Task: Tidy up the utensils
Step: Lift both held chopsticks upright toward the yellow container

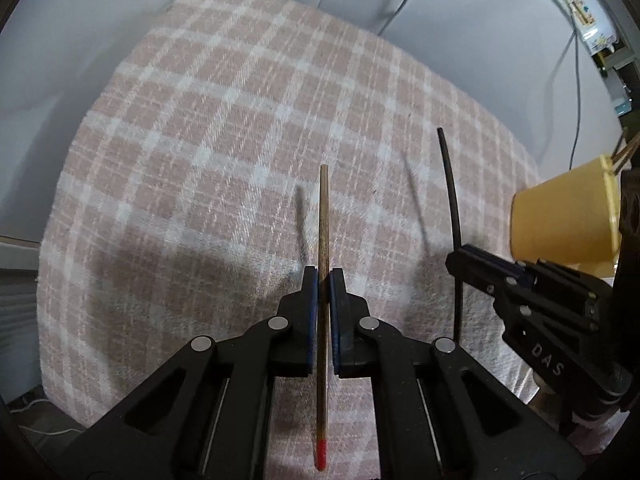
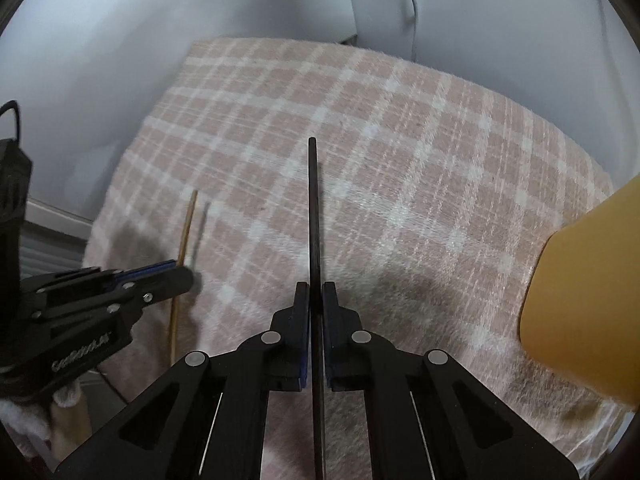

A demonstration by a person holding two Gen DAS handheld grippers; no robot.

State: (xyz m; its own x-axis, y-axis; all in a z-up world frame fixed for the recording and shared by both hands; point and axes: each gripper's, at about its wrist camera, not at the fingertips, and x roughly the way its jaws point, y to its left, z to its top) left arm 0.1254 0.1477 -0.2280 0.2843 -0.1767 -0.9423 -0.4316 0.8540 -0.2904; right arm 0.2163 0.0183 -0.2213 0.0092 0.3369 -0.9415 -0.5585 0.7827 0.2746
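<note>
- While both sticks are lifted off the cloth (image 1: 208,128), none is in the cup (image 1: 564,216) yet, I judge; left view: left gripper (image 1: 324,280) clenched on one wooden chopstick (image 1: 323,216); some sticks already stand in the cup.
- Right view: right gripper (image 2: 316,292) clamps one black chopstick (image 2: 314,208); one cup at right edge. Count: two chopsticks held.

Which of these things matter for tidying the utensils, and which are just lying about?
Part of the job:
- brown wooden chopstick with red end, in left gripper
- thin black chopstick, in right gripper
- yellow plastic cup

Just there:
- pink checked cloth
- grey cable
</note>
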